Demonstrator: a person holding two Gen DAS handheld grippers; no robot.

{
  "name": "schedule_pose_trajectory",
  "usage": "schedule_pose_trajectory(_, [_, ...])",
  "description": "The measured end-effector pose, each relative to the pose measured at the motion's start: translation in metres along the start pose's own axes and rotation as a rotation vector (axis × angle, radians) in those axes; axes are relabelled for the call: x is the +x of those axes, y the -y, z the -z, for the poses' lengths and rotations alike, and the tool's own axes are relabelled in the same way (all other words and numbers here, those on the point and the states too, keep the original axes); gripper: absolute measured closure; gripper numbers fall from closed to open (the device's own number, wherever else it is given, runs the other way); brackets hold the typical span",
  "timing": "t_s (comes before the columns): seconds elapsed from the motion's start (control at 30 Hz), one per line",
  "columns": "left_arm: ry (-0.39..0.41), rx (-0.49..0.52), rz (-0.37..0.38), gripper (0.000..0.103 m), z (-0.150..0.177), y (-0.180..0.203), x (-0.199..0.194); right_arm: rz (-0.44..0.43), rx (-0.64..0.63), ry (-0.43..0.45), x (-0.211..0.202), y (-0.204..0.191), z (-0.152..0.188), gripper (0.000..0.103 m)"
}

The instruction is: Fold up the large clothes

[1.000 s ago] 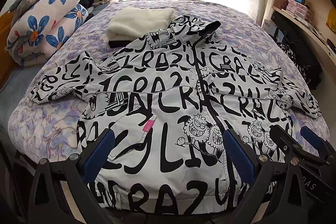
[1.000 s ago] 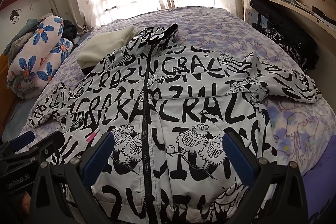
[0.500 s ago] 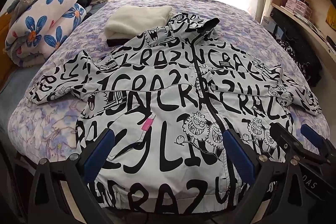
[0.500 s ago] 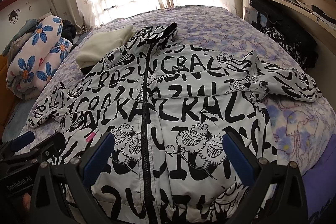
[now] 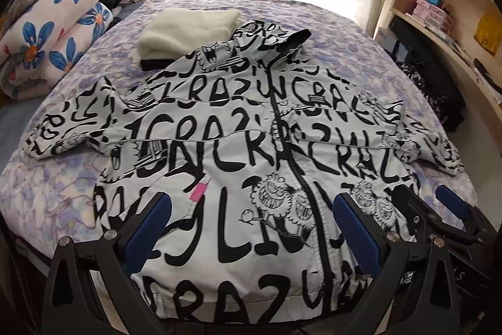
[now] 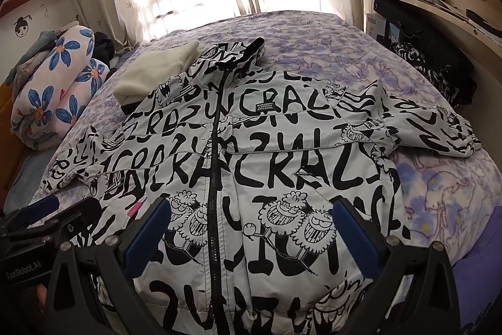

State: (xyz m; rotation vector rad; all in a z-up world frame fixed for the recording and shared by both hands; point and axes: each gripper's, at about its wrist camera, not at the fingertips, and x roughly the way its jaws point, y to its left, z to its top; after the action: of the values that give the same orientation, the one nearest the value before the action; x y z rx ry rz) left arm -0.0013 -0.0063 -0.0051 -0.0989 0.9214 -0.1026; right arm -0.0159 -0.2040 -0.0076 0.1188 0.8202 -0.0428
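A white jacket [image 5: 238, 153] printed with black letters and cartoon faces lies front up on the bed, zipped, sleeves spread to both sides, collar [image 5: 282, 36] away from me. In the right wrist view the same jacket [image 6: 282, 153] fills the middle. My left gripper [image 5: 251, 228] hovers open over the hem's left half, holding nothing. My right gripper [image 6: 251, 234] hovers open over the hem's right half, also holding nothing. Each gripper shows in the other's view: the right gripper [image 5: 436, 206] at lower right, the left gripper [image 6: 62, 209] at lower left.
A folded cream garment [image 5: 188, 30] lies beside the collar at the back left. A rolled blue-flowered quilt [image 5: 53, 43] sits at the left of the purple-patterned bed [image 5: 47, 193]. Wooden shelves [image 5: 445, 5] with boxes and dark bags [image 5: 439, 87] line the right side.
Both views have drifted back slightly and the jacket looks a little lower in the frame. The jacket has not moved and both grippers stay open.
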Motion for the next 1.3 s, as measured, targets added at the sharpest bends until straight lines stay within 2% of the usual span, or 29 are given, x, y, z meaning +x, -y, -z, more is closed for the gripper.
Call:
schedule_pose_trajectory(0.2, [0.04,0.082,-0.037,0.001,-0.014,0.02,-0.004,0.028,-0.01,0.065,-0.013,0.013,-0.019,0.0])
schedule_pose_trajectory(0.57, [0.144,0.213,-0.045,0.001,-0.061,0.074,-0.007,0.03,0.013,0.122,-0.022,0.06,-0.065,0.0])
schedule_pose_trajectory(0.7, [0.175,0.216,0.025,0.001,-0.079,0.093,0.005,0.062,0.024,0.127,-0.022,0.086,-0.081,0.0])
schedule_pose_trajectory(0.8, [0.222,0.21,0.032,0.001,-0.089,0.109,0.016,0.114,0.027,0.128,-0.02,0.111,-0.093,0.0])
schedule_pose_trajectory(0.87, [0.24,0.208,0.005,0.001,-0.094,0.121,0.024,0.155,0.027,0.123,-0.017,0.128,-0.1,0.0])
schedule_pose_trajectory(0.93, [0.234,0.211,0.017,0.001,-0.101,0.134,0.037,0.199,0.039,0.109,-0.012,0.149,-0.105,0.0])
schedule_pose_trajectory(1.13, [0.222,0.206,0.076,0.001,-0.111,0.172,0.073,0.251,0.161,0.025,0.015,0.225,-0.109,0.0])
schedule_pose_trajectory(1.23, [0.239,0.21,0.117,0.002,-0.113,0.19,0.089,0.261,0.256,-0.038,0.035,0.265,-0.104,0.006])
schedule_pose_trajectory(1.3, [0.217,0.205,0.159,0.002,-0.114,0.201,0.1,0.269,0.304,-0.078,0.049,0.288,-0.099,0.009])
